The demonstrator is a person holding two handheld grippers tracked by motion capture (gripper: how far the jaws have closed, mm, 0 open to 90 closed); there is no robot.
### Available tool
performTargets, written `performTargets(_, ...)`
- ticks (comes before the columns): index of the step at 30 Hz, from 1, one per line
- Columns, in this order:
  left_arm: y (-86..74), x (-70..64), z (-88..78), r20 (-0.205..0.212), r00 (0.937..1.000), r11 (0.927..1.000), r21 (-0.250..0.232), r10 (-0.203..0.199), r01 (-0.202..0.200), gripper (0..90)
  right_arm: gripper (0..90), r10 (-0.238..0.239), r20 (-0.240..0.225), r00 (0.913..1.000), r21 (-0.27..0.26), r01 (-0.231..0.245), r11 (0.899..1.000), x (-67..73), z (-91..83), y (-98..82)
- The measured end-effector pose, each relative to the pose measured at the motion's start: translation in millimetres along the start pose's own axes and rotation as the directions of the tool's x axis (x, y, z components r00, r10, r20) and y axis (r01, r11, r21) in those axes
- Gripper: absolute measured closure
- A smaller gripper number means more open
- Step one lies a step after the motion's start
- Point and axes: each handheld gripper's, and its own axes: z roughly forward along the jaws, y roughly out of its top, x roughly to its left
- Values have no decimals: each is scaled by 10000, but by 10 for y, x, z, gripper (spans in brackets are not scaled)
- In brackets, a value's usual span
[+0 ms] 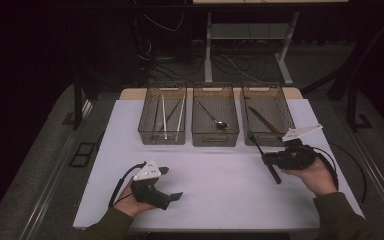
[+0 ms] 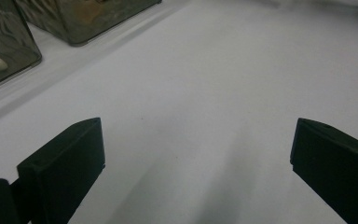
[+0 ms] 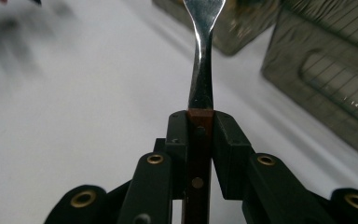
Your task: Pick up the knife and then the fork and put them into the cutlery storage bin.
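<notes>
My right gripper (image 1: pixel 266 160) is shut on a knife (image 1: pixel 275 174) with a brown wooden handle and a steel blade. In the right gripper view the right gripper (image 3: pixel 200 116) clamps the handle from both sides, and the knife's blade (image 3: pixel 201 65) points away toward the baskets. It is held just above the white table (image 1: pixel 220 200), in front of the right basket (image 1: pixel 267 136). My left gripper (image 1: pixel 172 183) rests low at the front left, open with nothing between its fingers. In the left gripper view the left gripper (image 2: pixel 196 154) has bare white table between its jaws.
Three mesh baskets stand in a row at the back of the table. The left basket (image 1: pixel 145 131) holds several long thin sticks, the middle basket (image 1: pixel 215 139) a spoon (image 1: pixel 215 119), the right one another knife (image 1: pixel 262 120). Cables trail from both grippers.
</notes>
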Motion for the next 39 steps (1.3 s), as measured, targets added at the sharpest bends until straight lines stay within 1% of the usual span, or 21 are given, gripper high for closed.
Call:
performTargets(3,0,2,-2,-13,10000,10000,38,-24,24,16,775,166,114,9998,-671,-158,9976,-45,-73,8)
performTargets(5,1,2,0,-16,10000,10000,38,-24,24,16,775,326,223,9992,-1130,-298,9932,-80,-122,15)
performTargets(6,1,1,0,-19,10000,10000,43,-20,20,16,775,415,207,9989,-1250,-386,9914,-99,-148,19)
performTargets(8,1,-1,0,-26,10000,10000,8,0,0,16,775,418,307,9987,-1598,-364,9865,-136,-182,17)
performTargets(10,0,0,1,-27,10000,10000,8,-8,8,16,775,603,331,9976,-1813,-534,9820,-153,-210,14)
performTargets(12,-2,0,4,-16,10000,10000,6,-19,19,16,775,682,398,9969,-1937,-593,9793,-164,-233,8)
performTargets(15,-2,0,4,-15,10000,10000,5,-22,22,16,775,730,555,9958,-2255,-587,9725,-187,-266,12)
performTargets(17,-3,2,4,-29,10000,10000,13,-36,36,16,775,815,563,9951,-2400,-657,9685,-203,-289,23)
performTargets(18,-3,1,5,-34,10000,10000,3,-51,51,16,775,779,659,9948,-2516,-589,9660,-212,-296,27)
performTargets(19,-2,0,5,-33,10000,10000,15,-57,57,16,775,870,661,9940,-2578,-672,9639,-214,-308,31)
performTargets(22,-3,-4,11,-37,9999,9999,-43,-100,99,16,775,912,839,9923,-2814,-642,9574,-231,-334,43)
performTargets(23,-4,-4,12,-37,9999,9999,-48,-103,103,16,775,993,829,9916,-2867,-717,9553,-234,-343,49)
performTargets(24,-4,-3,11,-41,9999,9999,-39,-112,112,16,775,929,921,9914,-2947,-620,9536,-244,-350,54)
performTargets(28,-5,-1,11,-39,9999,9999,-34,-128,127,16,775,1077,1162,9874,-3199,-654,9452,-276,-375,84)
performTargets(29,-5,-1,11,-42,9999,9999,-38,-142,142,16,775,1099,1186,9868,-3244,-661,9436,-289,-381,92)
performTargets(32,-4,1,11,-42,9999,9999,-27,-125,125,16,775,1311,1206,9840,-3450,-823,9350,-323,-401,117)
performTargets(34,-4,0,10,-48,9999,9999,-31,-123,123,16,775,1353,1208,9834,-3619,-833,9285,-343,-414,137)
performTargets(37,-3,2,9,-50,10000,10000,-39,-82,82,16,775,1386,1253,9824,-3763,-822,9229,-349,-423,170)
performTargets(39,-3,2,9,-47,10000,10000,-47,-83,82,16,775,1397,1288,9818,-3779,-817,9223,-350,-421,189)
